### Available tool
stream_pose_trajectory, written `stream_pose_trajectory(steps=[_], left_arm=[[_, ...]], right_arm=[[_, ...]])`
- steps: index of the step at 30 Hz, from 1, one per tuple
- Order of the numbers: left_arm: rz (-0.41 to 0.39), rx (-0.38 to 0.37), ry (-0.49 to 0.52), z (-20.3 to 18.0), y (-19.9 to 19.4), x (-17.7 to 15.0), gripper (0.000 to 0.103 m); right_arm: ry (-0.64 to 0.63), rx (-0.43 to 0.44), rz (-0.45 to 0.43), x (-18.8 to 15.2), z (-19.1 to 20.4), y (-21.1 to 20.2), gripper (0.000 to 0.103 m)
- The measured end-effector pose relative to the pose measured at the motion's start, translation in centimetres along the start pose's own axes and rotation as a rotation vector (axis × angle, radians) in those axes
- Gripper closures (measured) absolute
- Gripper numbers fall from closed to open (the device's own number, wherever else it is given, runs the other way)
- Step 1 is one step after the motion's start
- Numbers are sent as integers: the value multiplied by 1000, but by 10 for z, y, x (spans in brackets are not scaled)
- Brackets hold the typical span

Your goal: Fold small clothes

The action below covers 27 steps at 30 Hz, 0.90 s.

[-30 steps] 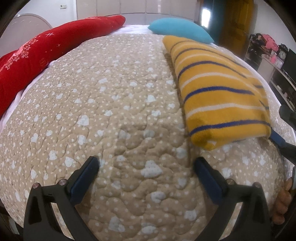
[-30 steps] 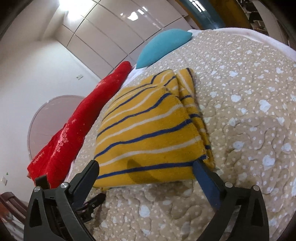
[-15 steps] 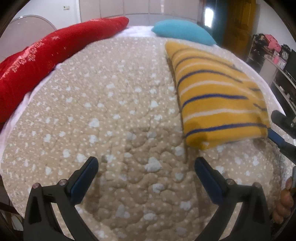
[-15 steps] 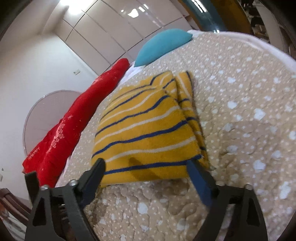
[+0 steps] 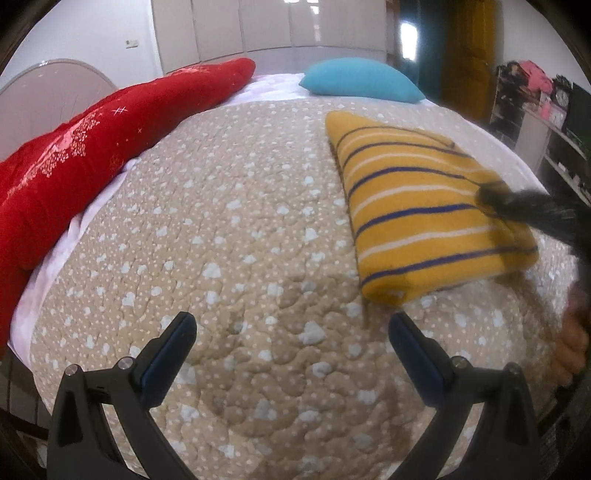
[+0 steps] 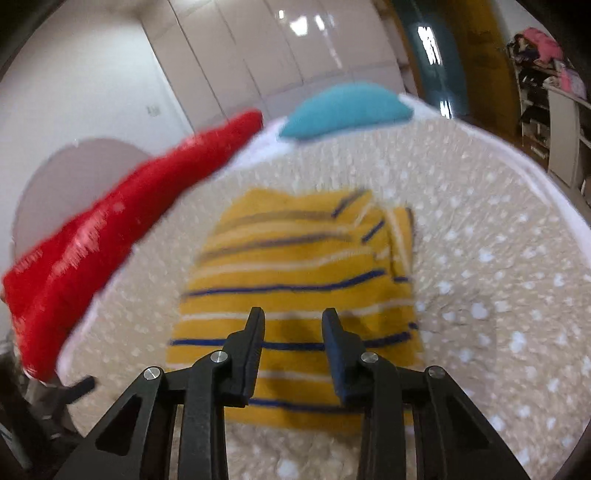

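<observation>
Garment: yellow knit with blue and white stripes, folded into a thick rectangle. It lies flat on the quilt, on the right half of the bed as the left wrist view shows it. A narrower folded layer shows along its right edge in the right wrist view. The near short edge is rounded and slightly raised off the quilt.

Quilt: beige, stitched, with white dots and heart-like patches. It covers most of the bed; a white sheet shows beyond its far edge.

Left gripper: fingers spread wide, holding nothing, above bare quilt. The garment's near corner lies just beyond the right fingertip.

Right gripper: fingers narrowed, with a small gap still between them, and nothing pinched. It hangs over the near half of the garment; whether the tips touch the cloth cannot be told. In the left wrist view it appears as a blurred dark shape over the garment's right edge.

Hand: partly seen at the right border of the left wrist view.

Red cushion: long, along the left side of the bed.

Blue pillow: at the far end, well apart from the garment.

Wardrobe: pale panels behind the bed.

Shelves: cluttered, far right.
</observation>
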<state>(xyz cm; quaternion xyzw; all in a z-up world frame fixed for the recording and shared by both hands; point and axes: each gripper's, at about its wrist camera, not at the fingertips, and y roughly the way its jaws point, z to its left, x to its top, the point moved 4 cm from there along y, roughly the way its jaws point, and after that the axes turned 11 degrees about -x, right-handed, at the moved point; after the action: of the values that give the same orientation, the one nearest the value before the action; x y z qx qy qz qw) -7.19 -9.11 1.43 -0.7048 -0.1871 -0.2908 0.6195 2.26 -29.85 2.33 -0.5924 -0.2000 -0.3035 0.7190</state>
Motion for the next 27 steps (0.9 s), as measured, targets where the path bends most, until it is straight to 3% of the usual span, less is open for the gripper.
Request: stream_pose_trajectory(steps=[3,7,13,16,19,21,27], left_arm=[[0,3,-3,4,0,-1,0],[9,2,-20,9,4,-2,0],[19,11,-4,4,7,-5,0],[9,23,8,2,4,-5,0],[3,34,20,2,1,-4,0],[3,35,25,2,0,-5,0],[19,24,27,4,4,-8,0]], right_arm=[[-15,-64,-22,-8,-9,-2,81],[-6,-152,-27,-8,-20,-21,81],[-26,-12,-97,35,9,-35,79],[-117,-9,-87,51,37,-9,79],[-183,-29,-17,59,48,30,79],[-168,-84,21,63,35,52,73],[-3,-152,14,68,-22,48,79]])
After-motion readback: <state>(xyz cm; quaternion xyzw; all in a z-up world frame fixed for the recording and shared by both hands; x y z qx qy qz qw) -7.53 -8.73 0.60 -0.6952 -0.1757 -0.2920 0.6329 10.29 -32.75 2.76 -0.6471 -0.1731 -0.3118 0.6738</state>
